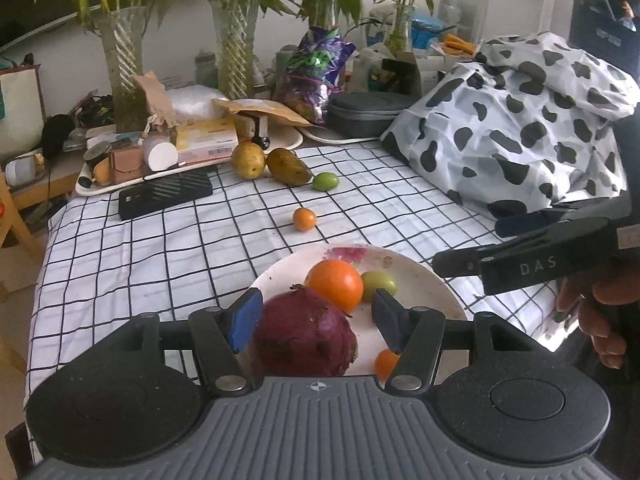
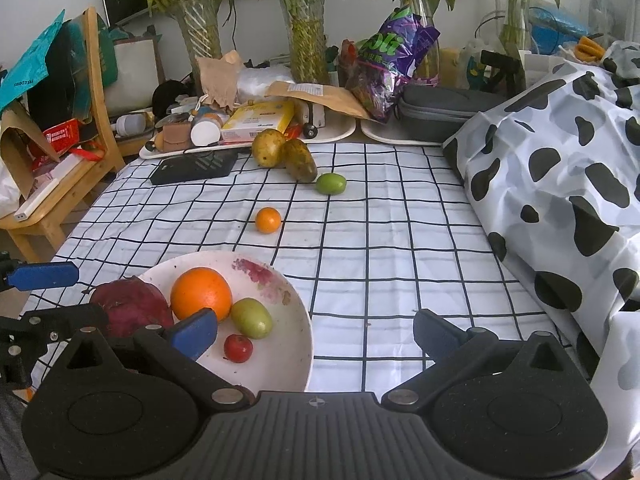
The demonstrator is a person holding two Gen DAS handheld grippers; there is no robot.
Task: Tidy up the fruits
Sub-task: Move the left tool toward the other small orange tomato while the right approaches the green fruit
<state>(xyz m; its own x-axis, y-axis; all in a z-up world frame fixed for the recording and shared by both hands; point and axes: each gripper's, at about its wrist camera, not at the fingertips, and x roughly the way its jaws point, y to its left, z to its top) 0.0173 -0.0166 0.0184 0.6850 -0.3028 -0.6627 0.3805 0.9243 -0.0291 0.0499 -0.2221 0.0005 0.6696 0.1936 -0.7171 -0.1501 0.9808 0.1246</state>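
Four fruits remain out on the checked cloth: a small orange point(image 2: 268, 220) nearest, ahead of both sets of jaws, then a green fruit point(image 2: 331, 183) and two mangoes point(image 2: 286, 154) further off. The plate point(image 2: 298, 344) under the left gripper point(image 1: 314, 316) already holds a purple fruit point(image 1: 306, 330) between its parted jaws, untouched. The right gripper point(image 2: 316, 330) hangs wide apart, empty; I'd send it straight forward to straddle the small orange and close gently.

Both wrist views look from the worktop's near edge toward its cluttered far edge; both share the plate point(image 1: 436, 284) point(image 2: 296, 320), close below, left view nearest.
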